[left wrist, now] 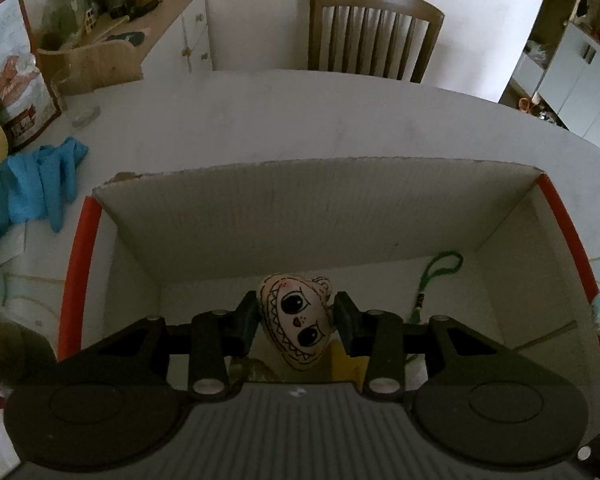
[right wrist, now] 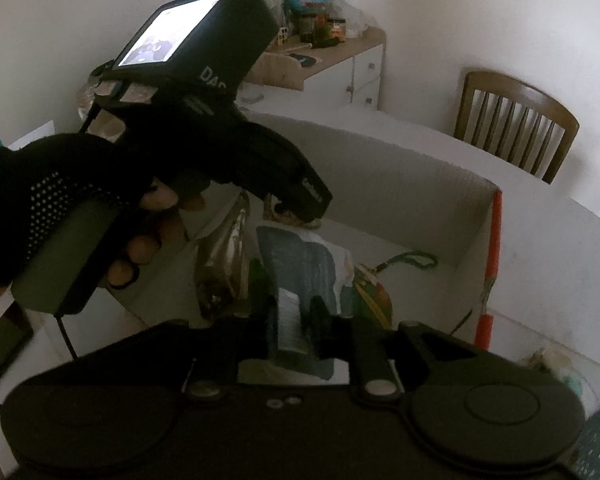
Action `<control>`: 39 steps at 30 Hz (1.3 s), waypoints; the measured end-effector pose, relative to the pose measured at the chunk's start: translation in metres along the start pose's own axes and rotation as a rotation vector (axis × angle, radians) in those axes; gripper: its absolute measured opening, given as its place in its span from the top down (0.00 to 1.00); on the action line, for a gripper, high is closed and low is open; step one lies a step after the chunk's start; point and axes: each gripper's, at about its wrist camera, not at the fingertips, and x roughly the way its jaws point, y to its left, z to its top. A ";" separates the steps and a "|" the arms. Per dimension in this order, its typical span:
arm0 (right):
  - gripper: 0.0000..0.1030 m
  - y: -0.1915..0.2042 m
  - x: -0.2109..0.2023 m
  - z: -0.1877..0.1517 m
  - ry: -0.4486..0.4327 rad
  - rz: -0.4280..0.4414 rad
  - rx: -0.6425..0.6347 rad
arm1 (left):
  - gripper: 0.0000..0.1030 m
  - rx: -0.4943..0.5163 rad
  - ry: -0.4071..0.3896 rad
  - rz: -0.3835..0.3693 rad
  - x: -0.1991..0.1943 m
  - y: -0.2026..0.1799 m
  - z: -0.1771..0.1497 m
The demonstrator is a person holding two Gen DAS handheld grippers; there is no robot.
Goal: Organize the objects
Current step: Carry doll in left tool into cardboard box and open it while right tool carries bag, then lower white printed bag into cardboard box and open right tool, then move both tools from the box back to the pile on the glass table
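A white cardboard box [left wrist: 320, 216] with red-taped corners stands open on the white table. My left gripper [left wrist: 296, 318] is inside it, shut on a small cream plush head with a drawn face [left wrist: 296, 320]. A green cord charm [left wrist: 440, 268] lies on the box floor to the right. In the right wrist view, my right gripper [right wrist: 292, 320] is over the same box [right wrist: 440, 208], shut on a white and blue-grey card packet [right wrist: 300, 276]. The left gripper [right wrist: 300, 188], held by a gloved hand, shows at upper left. A clear bag [right wrist: 224, 264] and a colourful item [right wrist: 374, 296] lie in the box.
A blue cloth [left wrist: 32, 188] and a glass [left wrist: 76, 96] lie on the table at the left, beside a picture book [left wrist: 16, 76]. A wooden chair [left wrist: 372, 32] stands behind the table. A white cabinet [left wrist: 188, 28] with jars stands at the far left.
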 end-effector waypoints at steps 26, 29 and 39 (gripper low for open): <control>0.52 -0.017 -0.041 -0.003 -0.061 0.024 0.127 | 0.34 -0.083 -0.125 -0.045 -0.071 0.002 -0.016; 0.50 -0.019 -0.051 -0.004 -0.077 0.028 0.144 | 0.34 -0.083 -0.147 -0.059 -0.085 -0.002 -0.020; 0.40 -0.031 -0.088 -0.012 -0.137 0.042 0.181 | 0.32 -0.046 -0.223 -0.096 -0.128 -0.029 -0.039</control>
